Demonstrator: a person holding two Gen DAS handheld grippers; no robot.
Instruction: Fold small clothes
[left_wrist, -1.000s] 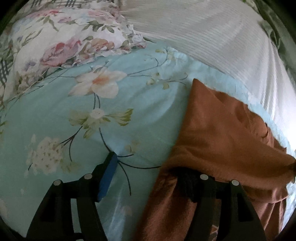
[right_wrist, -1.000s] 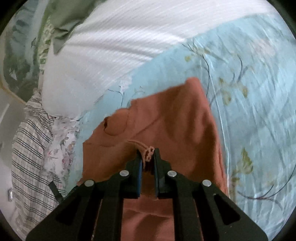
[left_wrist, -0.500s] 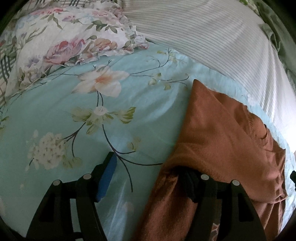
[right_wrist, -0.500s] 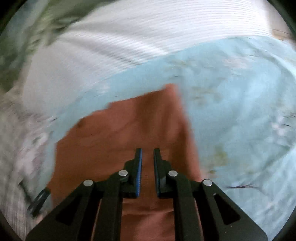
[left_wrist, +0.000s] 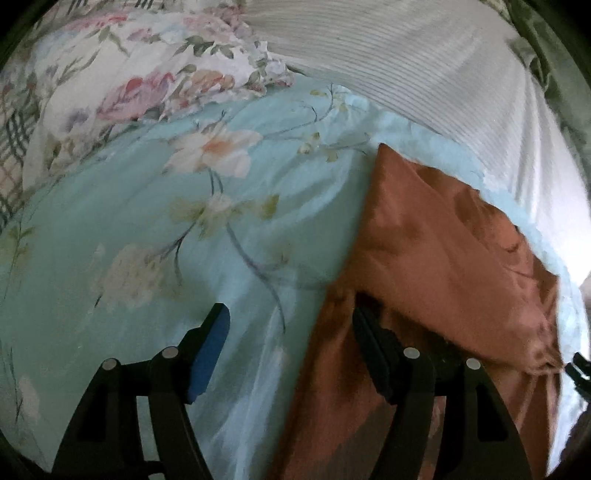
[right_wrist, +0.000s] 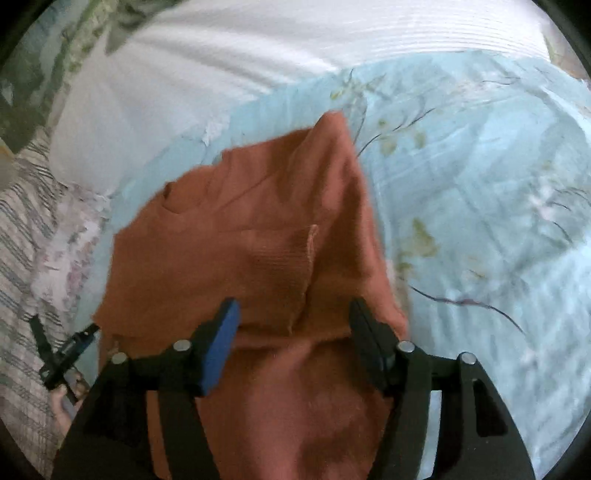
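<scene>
Right tongs (right_wrist: 293, 332) have spread wide over the rust garment (right_wrist: 258, 229), released.

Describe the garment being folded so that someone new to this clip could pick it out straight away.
Start at the light blue floral bedspread, bordered at the far side by a white ribbed cover. On the bedspread lies the rust-orange knit top, partly folded, right ahead of the open right gripper. It is the only plain, dark-toned fabric there; everything around it is pale, flowered or checked.
</scene>
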